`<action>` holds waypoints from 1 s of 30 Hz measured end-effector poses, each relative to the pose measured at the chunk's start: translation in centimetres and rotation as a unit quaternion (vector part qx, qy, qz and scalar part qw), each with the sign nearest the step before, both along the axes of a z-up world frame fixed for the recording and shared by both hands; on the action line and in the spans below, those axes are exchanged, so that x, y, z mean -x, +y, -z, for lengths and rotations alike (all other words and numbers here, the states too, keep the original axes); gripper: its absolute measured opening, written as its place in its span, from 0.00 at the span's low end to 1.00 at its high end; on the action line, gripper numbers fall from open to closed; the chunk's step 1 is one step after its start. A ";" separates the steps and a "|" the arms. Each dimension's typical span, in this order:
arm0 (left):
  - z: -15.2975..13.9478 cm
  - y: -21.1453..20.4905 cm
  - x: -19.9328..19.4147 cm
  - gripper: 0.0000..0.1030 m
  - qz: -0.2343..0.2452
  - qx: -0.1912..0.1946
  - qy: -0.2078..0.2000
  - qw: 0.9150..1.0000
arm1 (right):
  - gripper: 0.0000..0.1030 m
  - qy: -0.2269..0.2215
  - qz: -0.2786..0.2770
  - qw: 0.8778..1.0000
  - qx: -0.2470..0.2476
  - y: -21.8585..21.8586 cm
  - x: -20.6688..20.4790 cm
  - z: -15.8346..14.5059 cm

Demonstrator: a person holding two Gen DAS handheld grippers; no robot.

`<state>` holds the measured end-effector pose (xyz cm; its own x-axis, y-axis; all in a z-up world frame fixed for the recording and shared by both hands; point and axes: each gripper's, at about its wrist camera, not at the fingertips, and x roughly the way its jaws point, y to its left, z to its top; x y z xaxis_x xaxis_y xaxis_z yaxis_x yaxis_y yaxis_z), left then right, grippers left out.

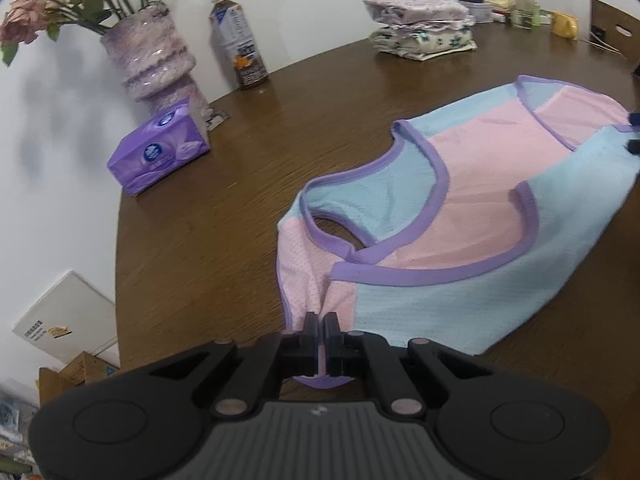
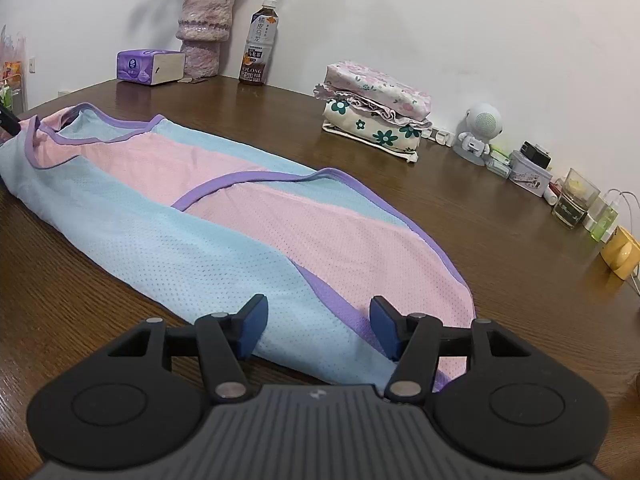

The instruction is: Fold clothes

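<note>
Left gripper point(image 1: 321, 322) pinches the pink-and-blue mesh vest's point(image 1: 460, 216) hem; right gripper point(image 2: 318, 322) hovers spread above the vest's other end. Tea bottle point(image 2: 258, 46) label reads "OOLONG".

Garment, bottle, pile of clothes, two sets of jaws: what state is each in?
Garment: lying partly folded on the table.
Bottle: upright, capped.
Pile: folded, stacked.
Left gripper: jaws shut on the garment's pink edge.
Right gripper: jaws open over the garment.

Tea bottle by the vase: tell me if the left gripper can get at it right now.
Probably not: the left gripper is shut on the garment, and the tea bottle stands far across the table.
</note>
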<state>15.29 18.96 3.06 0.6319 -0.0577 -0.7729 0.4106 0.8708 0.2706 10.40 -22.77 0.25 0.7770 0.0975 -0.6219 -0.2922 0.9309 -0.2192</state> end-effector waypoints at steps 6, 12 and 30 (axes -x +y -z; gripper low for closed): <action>-2.6 -1.4 3.2 0.21 0.009 0.029 -0.074 0.997 | 0.56 -0.008 -0.003 1.000 -0.002 0.0 0.2 -0.5; -1.3 -6.4 5.4 0.23 0.058 0.088 -0.063 0.992 | 0.56 -0.030 -0.035 0.999 -0.025 1.1 1.0 -2.1; 1.9 -5.9 6.3 0.24 -0.037 0.164 -0.060 0.984 | 0.53 0.021 0.045 0.990 -0.136 -4.9 1.3 0.6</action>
<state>8.99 13.09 1.11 0.7296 -0.2411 -0.6400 0.3242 0.9459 0.0133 9.14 -27.62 -0.33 0.7634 0.1977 -0.6149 -0.2099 0.9763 0.0532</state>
